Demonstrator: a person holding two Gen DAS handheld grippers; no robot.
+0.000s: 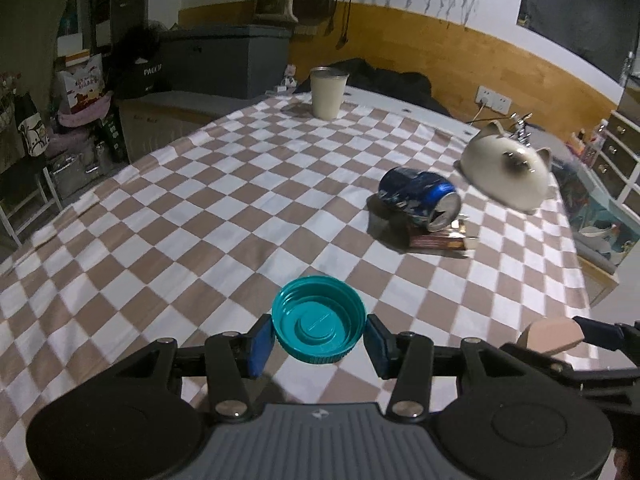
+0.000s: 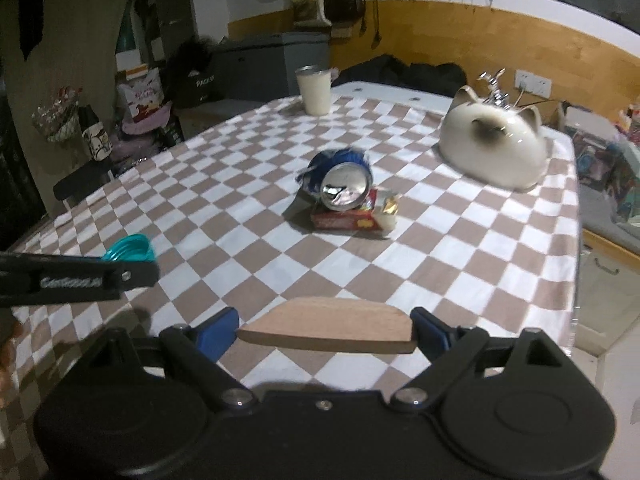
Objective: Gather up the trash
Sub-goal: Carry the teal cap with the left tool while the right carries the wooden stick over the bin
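- On the left, the left claw [image 1: 320, 338] grips a teal plastic lid [image 1: 319, 317] between its two blue pads, one pad pressing each side of the rim. The lid faces hollow side up, raised above the checked cloth.
- From the right wrist view the same lid [image 2: 130, 247] shows at the far left, behind the black finger of the left claw.
- Beneath both claws lies a desk [image 1: 160, 220] covered in a brown and white checked cloth.
- At the far edge of the desk, left of centre, stands a cream cup [image 1: 327, 93], upright.
- Near the middle of the desk, well ahead of both claws, a crushed blue can [image 2: 340, 184] lies on its side, its open end facing the right camera.
- The can rests on a flat red snack wrapper [image 2: 346, 220], with a small crumpled gold wrapper [image 2: 390, 205] just beside it to the right.
- Further right and farther back sits a cream ceramic piece shaped like a cat's head [image 2: 494, 144], well apart from the can.
- On the right, the right claw [image 2: 325, 330] is spread wide around a flat wooden piece [image 2: 326, 324] with one curved edge; its blue pads sit against the two ends, holding it level above the cloth.
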